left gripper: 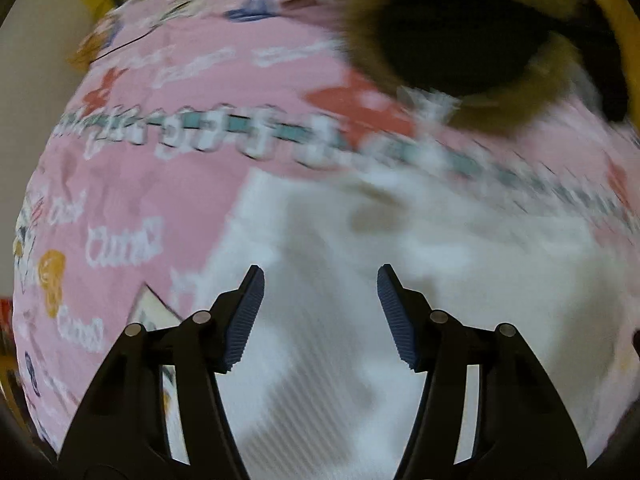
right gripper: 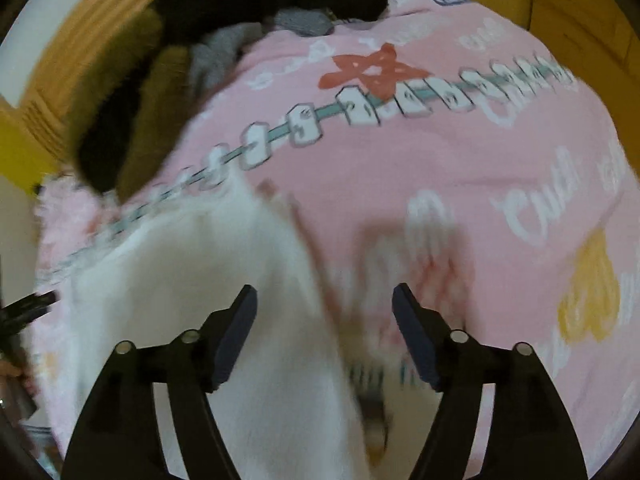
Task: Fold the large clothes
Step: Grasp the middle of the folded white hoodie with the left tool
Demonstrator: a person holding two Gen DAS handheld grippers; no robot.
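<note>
Left gripper [left gripper: 320, 276]: your jaws apart, empty, over white garment [left gripper: 340, 248] lower centre | Right gripper [right gripper: 324, 296]: jaws apart, empty | pink bedsheet [right gripper: 460, 168] beneath

Pink printed bedsheet [left gripper: 192, 184]: repeated white cursive lettering scattered across the cloth, blurred; no word can be read with certainty. Row of small white tiles [right gripper: 360, 110] on a teal band: marks illegible. No other text readable.

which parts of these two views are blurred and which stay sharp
Left wrist view: the pink bedspread and white garment smear with motion blur, while the left claw stays crisp. Right wrist view: blur is heaviest near the right claw; fisheye bulge bends both.
</note>
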